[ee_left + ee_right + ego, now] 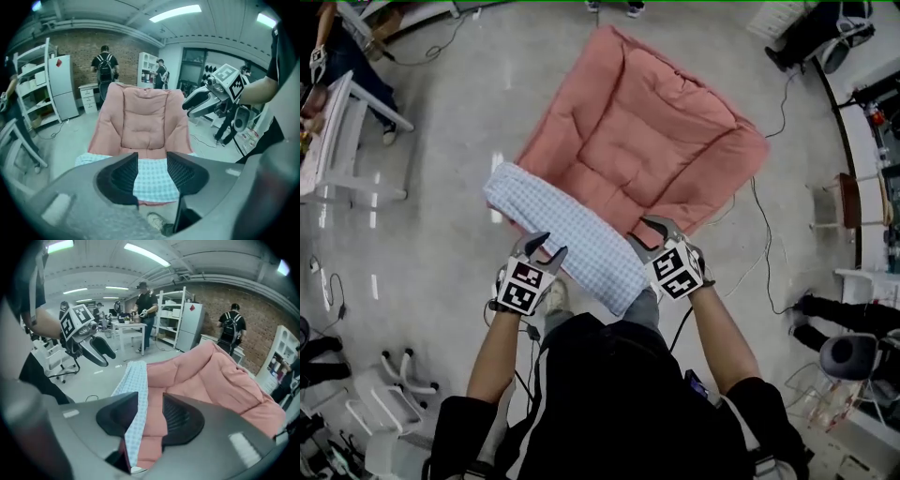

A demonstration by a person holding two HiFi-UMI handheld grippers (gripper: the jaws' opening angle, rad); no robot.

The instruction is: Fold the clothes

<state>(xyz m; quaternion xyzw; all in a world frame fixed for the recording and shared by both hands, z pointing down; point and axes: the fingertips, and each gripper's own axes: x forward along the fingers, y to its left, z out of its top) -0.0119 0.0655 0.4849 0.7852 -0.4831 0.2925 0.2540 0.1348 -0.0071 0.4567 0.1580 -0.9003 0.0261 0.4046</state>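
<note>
- Cloth (572, 234): pale blue check, folded into a long band. It lies slantwise along the near edge of the pink pad (647, 131) on the floor. Its near end seems to run past the pad's corner, towards your feet.
- Left gripper (546, 248): jaws about half open with nothing between the pads. It hangs just over the band's near long edge, pointing down at it.
- Right gripper (645, 234): jaws also about half open, and the pads appear clear of fabric. It sits by the band's near end, where cloth and pad meet.
- Risk, snagging: a jaw tip dragged low could catch the top layer and pull the fold open.
- Risk, wrong bite: at the right end cloth and pad overlap. If you close there without looking, you may pinch the pad along with the cloth.
- Risk, skew: if your two hands grip at unequal depths, the next fold will likely come out crooked.
- Risk, slip: the near end may slide off the pad onto the floor.
</note>
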